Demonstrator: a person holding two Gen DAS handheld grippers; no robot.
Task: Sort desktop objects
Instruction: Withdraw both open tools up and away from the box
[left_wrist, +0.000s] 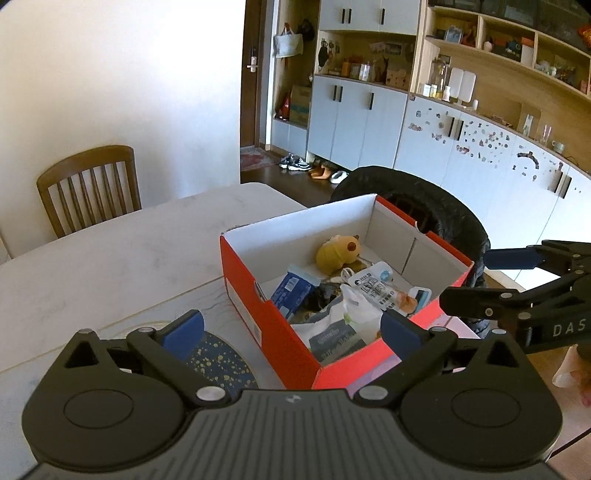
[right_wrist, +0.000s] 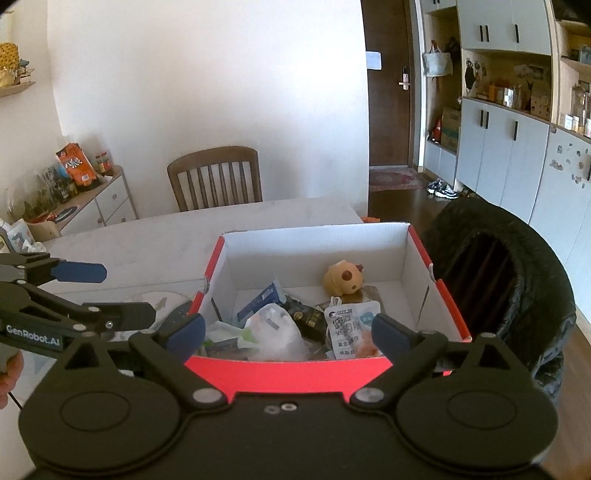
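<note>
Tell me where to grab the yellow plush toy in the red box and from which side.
Grip the yellow plush toy across its rounded body, coming straight down from above. It lies at the far end of the red box, whose tall walls block side approaches, and packets crowd its near side. The soft body should squeeze easily.

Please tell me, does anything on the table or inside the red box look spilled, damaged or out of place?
Nothing looks spilled or damaged. The red box sits upright on the table, holding a loose heap of packets with a yellow plush toy at the back. One dark speckled mat lies outside, beside the box. Left gripper and right gripper hold nothing, jaws open.
</note>
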